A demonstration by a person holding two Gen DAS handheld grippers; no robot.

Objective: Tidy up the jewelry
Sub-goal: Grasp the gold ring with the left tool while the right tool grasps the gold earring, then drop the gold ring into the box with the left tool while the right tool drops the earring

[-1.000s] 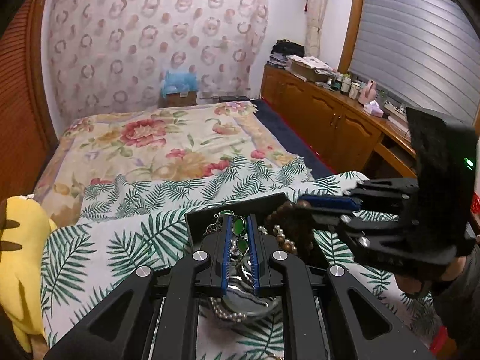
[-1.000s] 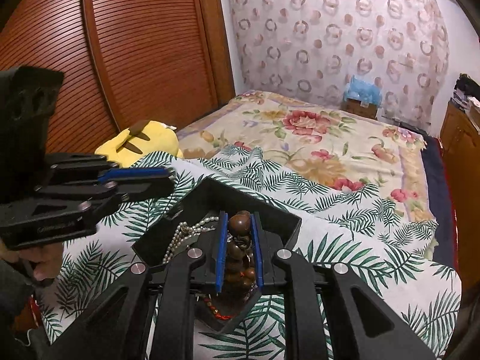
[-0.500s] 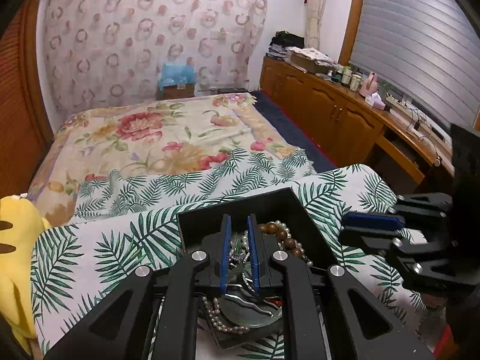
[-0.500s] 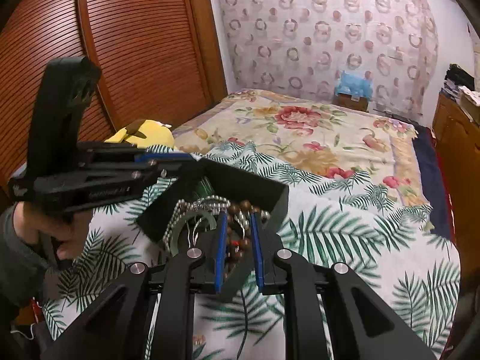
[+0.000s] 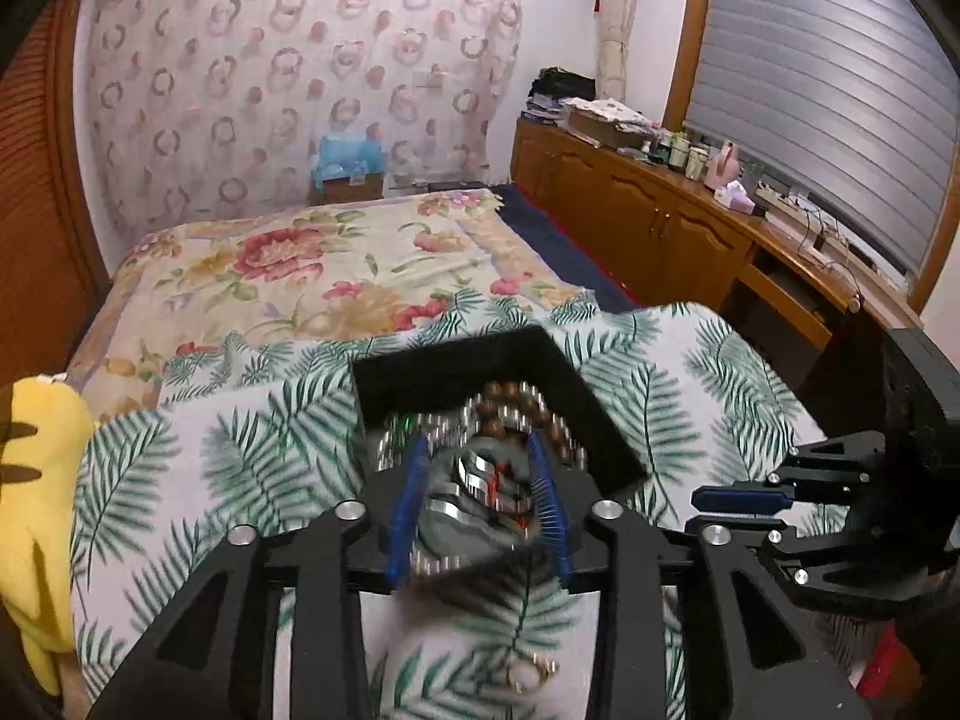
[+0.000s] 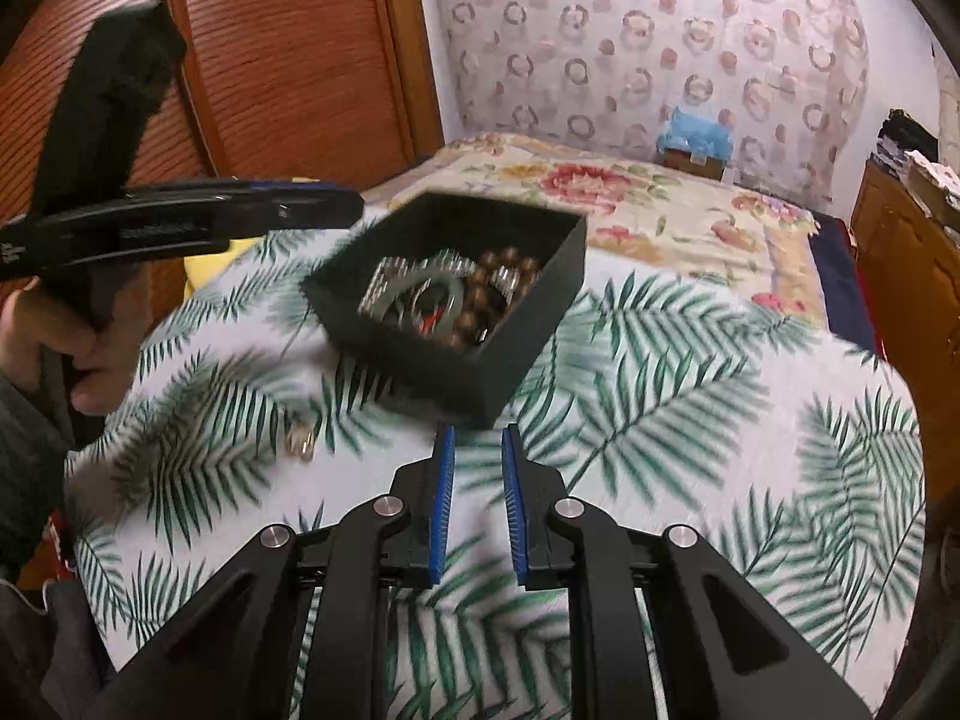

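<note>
While the yellow plush toy [image 5: 36,516] lies at the far left edge of the bed, the left gripper [image 5: 477,501] hangs over the near corner of the black jewelry box [image 6: 528,324] with its blue pads parted and nothing held between them. That box sits on the palm-leaf cloth [image 6: 690,396], holding brown beads [image 6: 510,276], pearls and a silver bangle (blurred). A small gold ring [image 6: 300,441] lies on the cloth beside it. Further right, the right gripper [image 6: 477,501] hovers short of the box, fingers apart and empty.
</note>
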